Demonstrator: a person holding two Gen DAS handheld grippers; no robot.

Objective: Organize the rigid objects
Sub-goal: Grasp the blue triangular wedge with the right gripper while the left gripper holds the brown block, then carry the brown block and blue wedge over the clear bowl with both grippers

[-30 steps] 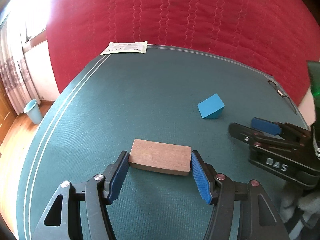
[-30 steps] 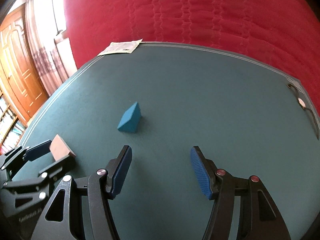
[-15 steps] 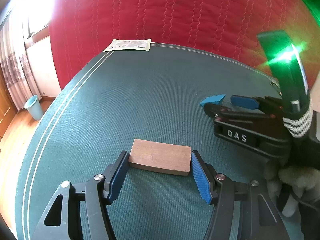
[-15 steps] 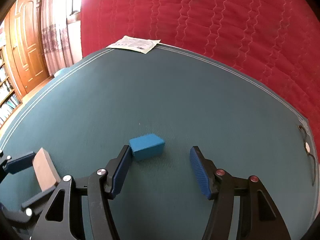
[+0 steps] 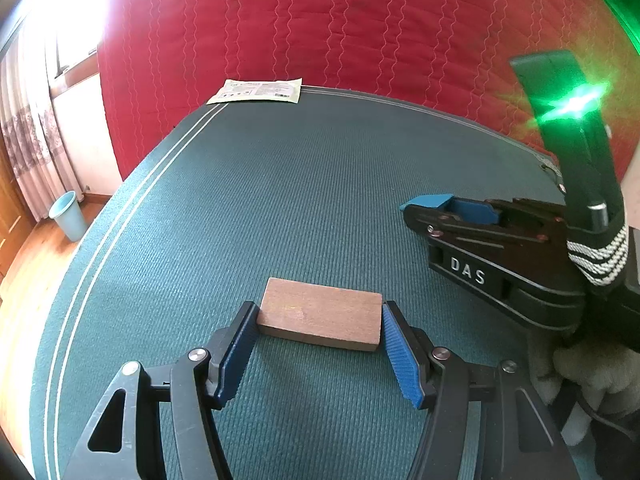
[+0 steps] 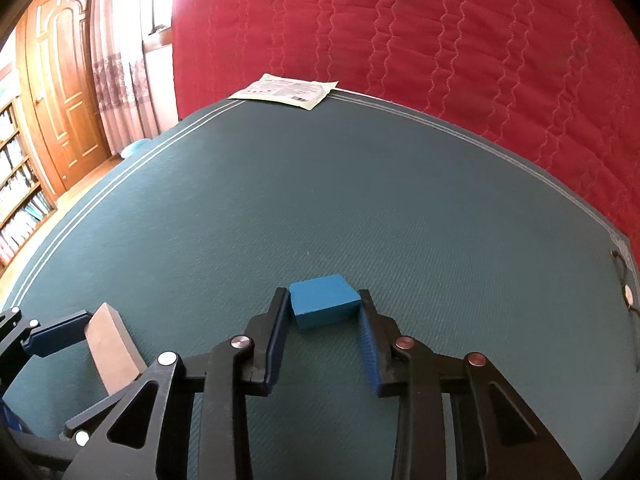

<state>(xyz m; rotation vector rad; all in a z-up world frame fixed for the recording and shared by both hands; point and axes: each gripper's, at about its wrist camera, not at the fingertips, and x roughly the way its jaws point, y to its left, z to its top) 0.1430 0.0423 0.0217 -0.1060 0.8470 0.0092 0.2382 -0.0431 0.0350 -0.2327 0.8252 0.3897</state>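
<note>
A flat brown wooden block (image 5: 320, 313) lies on the green mat (image 5: 280, 184). My left gripper (image 5: 318, 316) is shut on its two short ends. The block also shows at the lower left of the right wrist view (image 6: 112, 348). A blue wedge block (image 6: 323, 300) sits on the mat between the pads of my right gripper (image 6: 324, 300), which is shut on it. In the left wrist view only a blue tip of the wedge (image 5: 428, 201) shows beyond the right gripper (image 5: 444, 208) at the right.
A white printed packet (image 5: 258, 90) lies at the mat's far left corner. A red quilted cloth (image 5: 360, 32) hangs behind the table. A cord and small round thing (image 6: 628, 292) lie at the mat's right edge. A blue bin (image 5: 68, 216) stands on the floor, left.
My right gripper has moved over to the blue wedge and closed on it. My left gripper has stayed shut on the wooden block.
</note>
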